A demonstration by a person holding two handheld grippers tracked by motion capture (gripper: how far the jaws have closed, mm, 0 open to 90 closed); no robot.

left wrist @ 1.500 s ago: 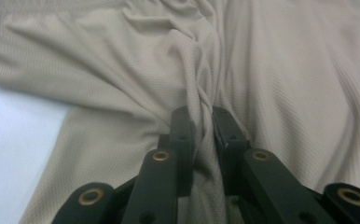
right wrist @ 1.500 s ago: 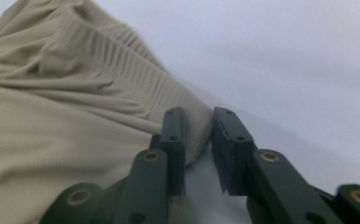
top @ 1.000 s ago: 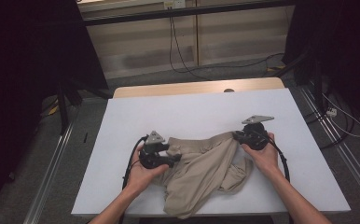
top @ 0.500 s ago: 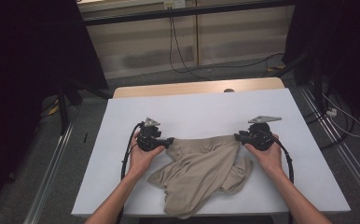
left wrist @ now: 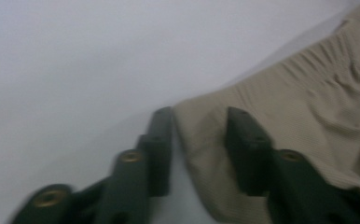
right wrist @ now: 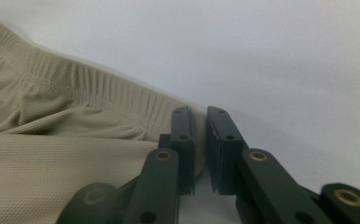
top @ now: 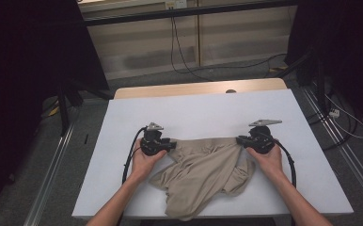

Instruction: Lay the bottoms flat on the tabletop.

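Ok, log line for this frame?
beige garment crumpled on white table | left gripper open astride waistband corner | right gripper pinching opposite corner

The garment [top: 203,172] lies on the table [top: 208,110], toward its near edge, and a part of it hangs over this edge. The left gripper [top: 170,145] is at its far left corner, the right gripper [top: 240,140] at its far right corner.
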